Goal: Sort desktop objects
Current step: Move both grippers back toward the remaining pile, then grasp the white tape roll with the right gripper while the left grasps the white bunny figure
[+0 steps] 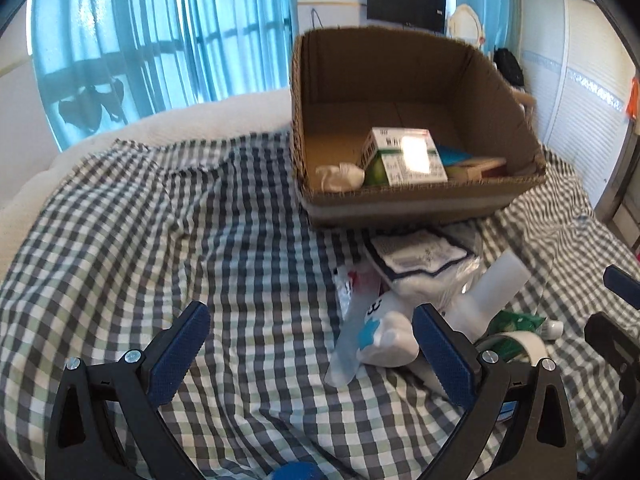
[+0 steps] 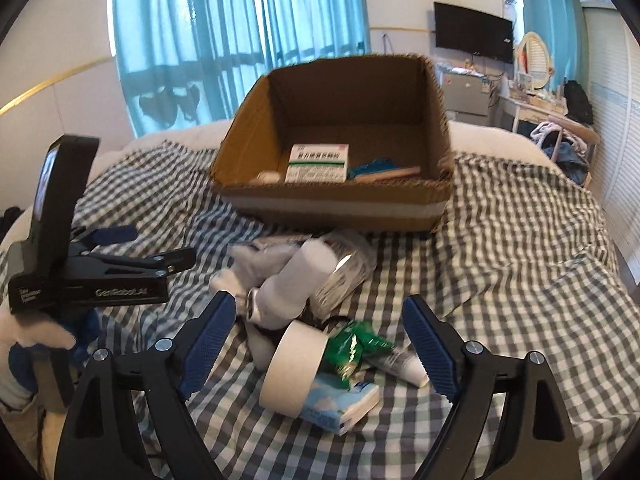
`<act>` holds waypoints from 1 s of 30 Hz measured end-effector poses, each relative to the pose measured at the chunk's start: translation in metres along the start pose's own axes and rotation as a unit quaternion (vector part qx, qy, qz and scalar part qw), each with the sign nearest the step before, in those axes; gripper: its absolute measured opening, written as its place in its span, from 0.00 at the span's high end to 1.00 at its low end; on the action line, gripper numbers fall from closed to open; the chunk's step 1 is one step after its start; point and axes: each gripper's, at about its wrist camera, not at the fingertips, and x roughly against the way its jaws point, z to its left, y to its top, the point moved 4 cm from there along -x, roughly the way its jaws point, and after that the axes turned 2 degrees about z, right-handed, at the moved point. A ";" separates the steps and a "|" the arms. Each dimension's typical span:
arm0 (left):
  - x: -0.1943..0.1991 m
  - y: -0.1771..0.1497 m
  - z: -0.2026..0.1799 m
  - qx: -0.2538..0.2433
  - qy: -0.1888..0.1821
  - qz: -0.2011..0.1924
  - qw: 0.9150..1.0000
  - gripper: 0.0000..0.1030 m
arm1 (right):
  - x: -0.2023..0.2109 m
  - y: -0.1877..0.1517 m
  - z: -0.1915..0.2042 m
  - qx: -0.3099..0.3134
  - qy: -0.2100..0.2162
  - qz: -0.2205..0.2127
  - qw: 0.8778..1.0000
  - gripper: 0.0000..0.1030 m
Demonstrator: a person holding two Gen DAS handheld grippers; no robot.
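corrugated cardboard box (image 2: 336, 204), checked cloth (image 2: 520, 280)

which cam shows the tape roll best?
Right wrist: the tape roll lies whole and unblocked between the open fingers. Left wrist shows only a sliver of it behind the gripper's finger.

A grey, white and pale-green checked sheet (image 2: 500, 248) carries a brown box (image 2: 332, 200) holding a white, green-striped carton (image 2: 318, 164). The tape roll (image 2: 292, 368) is cream, the wrapper (image 2: 352, 346) green, the curtains (image 2: 240, 32) turquoise.
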 end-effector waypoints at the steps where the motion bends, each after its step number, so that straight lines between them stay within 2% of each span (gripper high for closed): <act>1: -0.004 -0.002 -0.001 -0.002 -0.003 0.005 1.000 0.00 | -0.003 -0.003 0.002 0.003 0.004 0.006 1.000 0.17; 5: -0.019 -0.010 -0.009 -0.013 -0.011 0.027 0.999 0.00 | -0.016 -0.011 0.006 0.008 0.013 0.032 0.999 0.17; 11: -0.037 -0.020 -0.019 -0.037 -0.015 0.057 0.998 0.00 | -0.032 -0.021 0.002 0.002 0.019 0.064 0.998 0.28; 22: -0.061 -0.025 -0.033 -0.034 -0.042 0.090 0.994 0.00 | -0.056 -0.033 0.000 -0.015 0.045 0.112 0.993 0.28; 26: -0.067 -0.023 -0.041 -0.043 -0.035 0.089 0.994 0.00 | -0.062 -0.034 -0.003 -0.023 0.052 0.119 0.991 0.40; 28: -0.071 -0.021 -0.044 -0.052 -0.017 0.084 0.995 0.00 | -0.064 -0.035 -0.003 -0.025 0.058 0.123 0.990 0.48; 30: -0.073 -0.020 -0.045 -0.052 -0.015 0.081 0.995 0.00 | -0.066 -0.036 -0.003 -0.025 0.061 0.125 0.990 0.60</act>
